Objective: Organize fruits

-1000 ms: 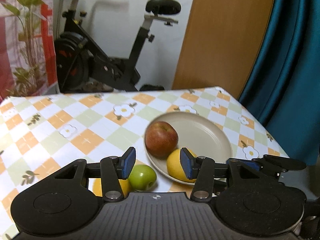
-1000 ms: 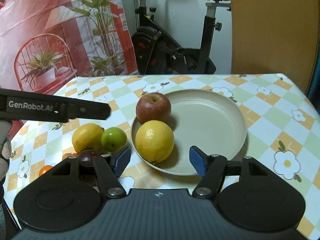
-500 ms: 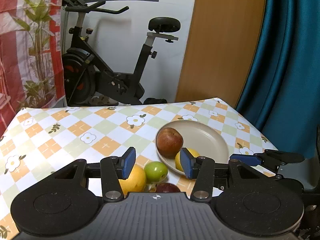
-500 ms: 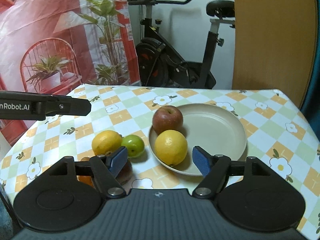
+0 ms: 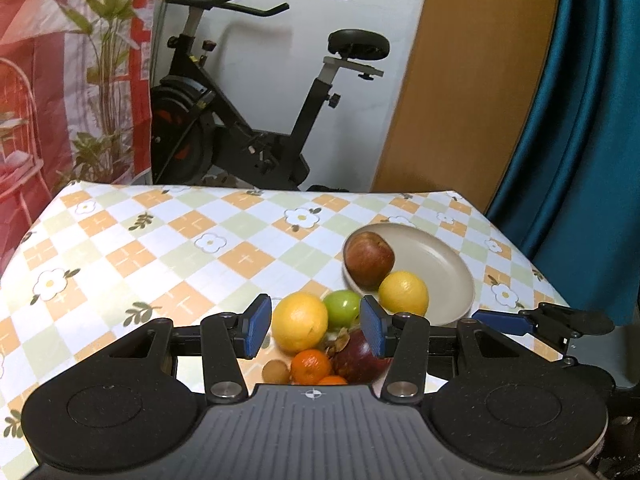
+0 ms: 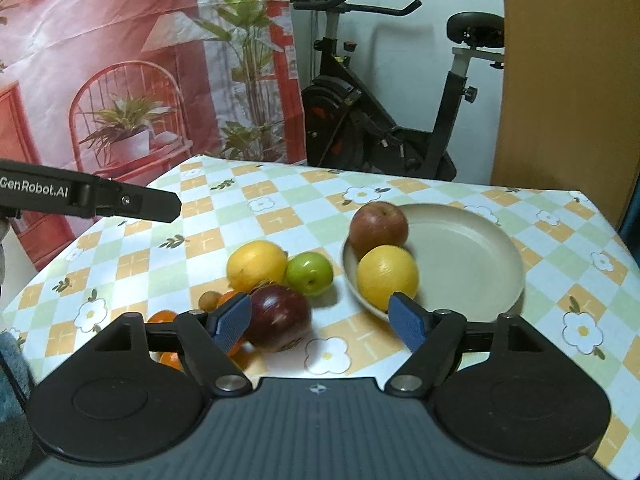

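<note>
A: How far along, going by the tabletop [image 5: 160,248]?

B: Barely started, by the look of it. On the plate [image 5: 452,264], toward the right edge: only a red apple [image 5: 370,259] at the plate's far-left rim and a yellow citrus [image 5: 403,293] touching it on the near side. Plenty of bare plate left.

A: And off the plate?

B: Still loose on the cloth, just left of the plate and toward the near edge, from big to small: a second yellow citrus [image 5: 300,322], a dark red fruit [image 5: 356,358], a green apple [image 5: 342,309], a mandarin [image 5: 311,367] with more orange peeking beside it, and a small brown fruit [image 5: 275,371]. All bunched together, several touching. Probably all yet to be moved.

A: Anything held?

B: Nothing. Left gripper [image 5: 316,330] released, jaws partway apart, hanging above the loose bunch without pressing on any fruit. Right gripper [image 6: 320,322] released too, jaws wide, only cloth and fruit beyond them.

A: Compared with a second ago?

B: Pulled back toward the near edge in both views, so more cloth and the whole loose bunch now showing. Right jaws just been opening wider, with nothing between them. Left gap unchanged. No fruit shifted, as far as can be told.
</note>
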Action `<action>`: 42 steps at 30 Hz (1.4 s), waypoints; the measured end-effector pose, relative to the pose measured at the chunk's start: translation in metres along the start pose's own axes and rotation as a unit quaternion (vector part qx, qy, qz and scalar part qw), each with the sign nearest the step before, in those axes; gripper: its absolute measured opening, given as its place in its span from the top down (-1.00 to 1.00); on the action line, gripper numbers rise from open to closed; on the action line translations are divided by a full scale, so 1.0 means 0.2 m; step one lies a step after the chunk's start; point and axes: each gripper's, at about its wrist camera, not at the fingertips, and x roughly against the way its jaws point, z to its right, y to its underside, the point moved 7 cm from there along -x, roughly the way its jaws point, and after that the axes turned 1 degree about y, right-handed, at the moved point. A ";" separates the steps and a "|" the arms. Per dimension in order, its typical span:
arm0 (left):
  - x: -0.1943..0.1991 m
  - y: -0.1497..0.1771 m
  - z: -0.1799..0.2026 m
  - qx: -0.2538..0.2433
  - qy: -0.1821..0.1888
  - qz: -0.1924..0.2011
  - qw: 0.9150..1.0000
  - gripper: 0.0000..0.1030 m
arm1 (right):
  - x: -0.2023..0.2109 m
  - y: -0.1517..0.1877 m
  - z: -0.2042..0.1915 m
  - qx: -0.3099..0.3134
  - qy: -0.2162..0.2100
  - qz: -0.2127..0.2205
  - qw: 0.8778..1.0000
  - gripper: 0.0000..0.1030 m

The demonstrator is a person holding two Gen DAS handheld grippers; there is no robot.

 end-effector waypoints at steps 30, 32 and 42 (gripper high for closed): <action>-0.02 0.29 -0.07 0.035 0.014 -0.059 0.998 0.04 | -0.15 0.26 -0.34 0.119 -0.092 -0.057 0.987 -0.35; -0.02 0.30 -0.06 0.031 0.018 -0.060 0.998 0.08 | -0.18 0.27 -0.33 0.111 -0.095 -0.065 0.987 -0.25; -0.07 0.32 0.08 0.003 0.061 -0.081 0.995 0.16 | -0.16 0.33 -0.27 0.094 -0.127 -0.083 0.984 0.05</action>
